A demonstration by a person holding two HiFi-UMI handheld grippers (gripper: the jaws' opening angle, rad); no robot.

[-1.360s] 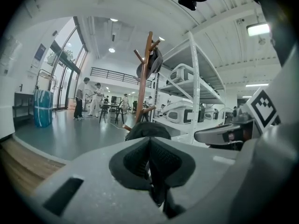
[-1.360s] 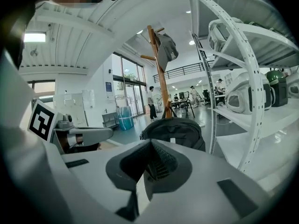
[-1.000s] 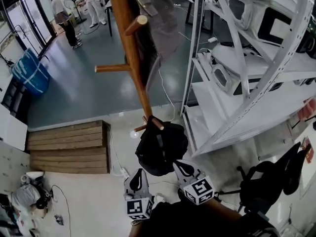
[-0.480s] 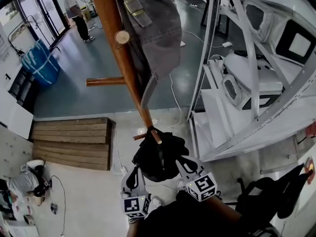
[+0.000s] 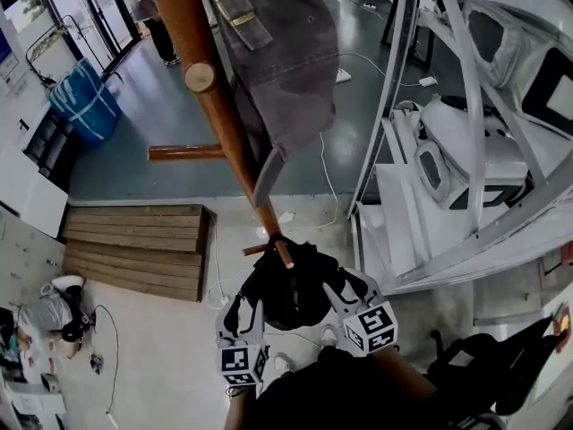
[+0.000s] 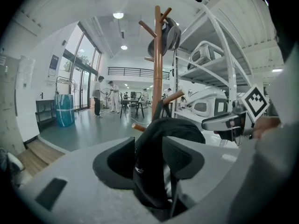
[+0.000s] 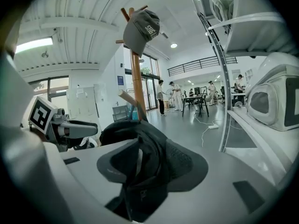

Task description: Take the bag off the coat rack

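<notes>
A black bag (image 5: 288, 287) hangs from a low peg (image 5: 280, 251) of the wooden coat rack (image 5: 213, 97). My left gripper (image 5: 242, 310) is at the bag's lower left and my right gripper (image 5: 346, 290) at its lower right. In the left gripper view the jaws of the left gripper (image 6: 149, 160) are opening, with a fold of the bag (image 6: 163, 134) standing between them. The right gripper (image 7: 149, 164) is also opening, with bag (image 7: 135, 134) fabric lying in its gap. Neither pair of pads visibly presses the fabric.
A grey cap (image 5: 286, 52) hangs high on the rack. White shelving (image 5: 466, 150) with machine shells stands close on the right. Wooden steps (image 5: 134, 249) lie to the left, a blue sack (image 5: 85, 101) farther back. A black office chair (image 5: 488, 365) is at the lower right.
Both grippers have come up from below the bag to its lower sides, and their jaws have gone from shut to spread around the fabric. The head view has shifted closer to the rack.
</notes>
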